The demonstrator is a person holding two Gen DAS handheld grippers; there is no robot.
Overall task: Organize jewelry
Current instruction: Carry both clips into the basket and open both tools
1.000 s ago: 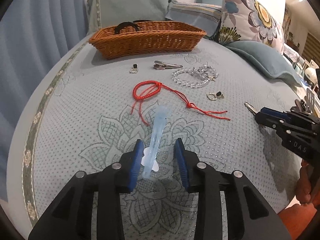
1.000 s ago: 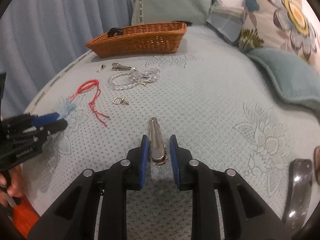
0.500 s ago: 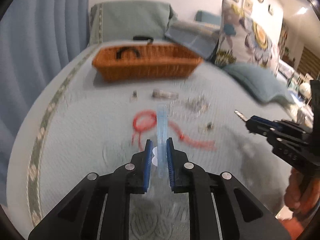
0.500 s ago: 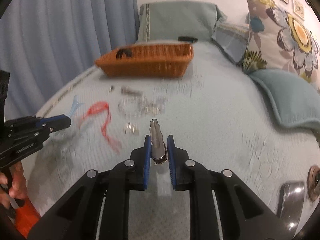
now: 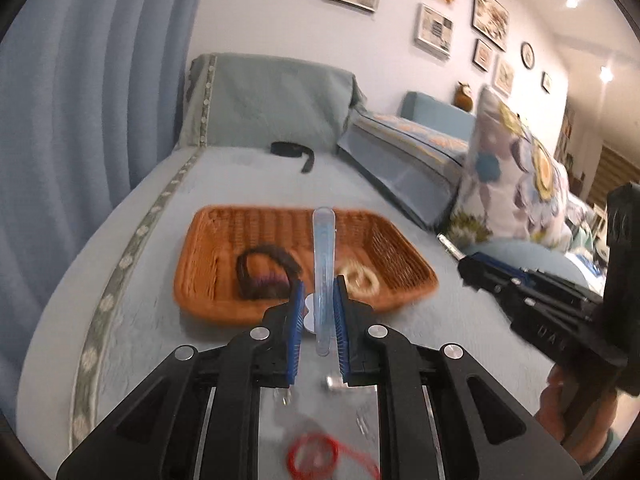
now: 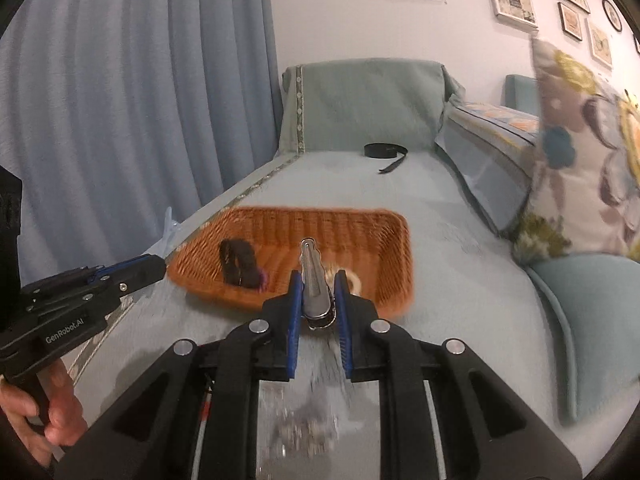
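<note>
While left gripper clamps translucent blue plastic hair clip and right gripper clamps silver metal clip, early release (short of far woven orange basket) risks misses.

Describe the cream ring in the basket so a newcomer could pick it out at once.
Find the orange wicker basket on the blue-green bedspread, in front of the draped headboard. Inside it, toward the right of the floor, lies the cream ring, partly hidden in the left wrist view by the left gripper and its clear blue hair clip. Its basket neighbour, a hair tie, is dark brown and larger.
</note>
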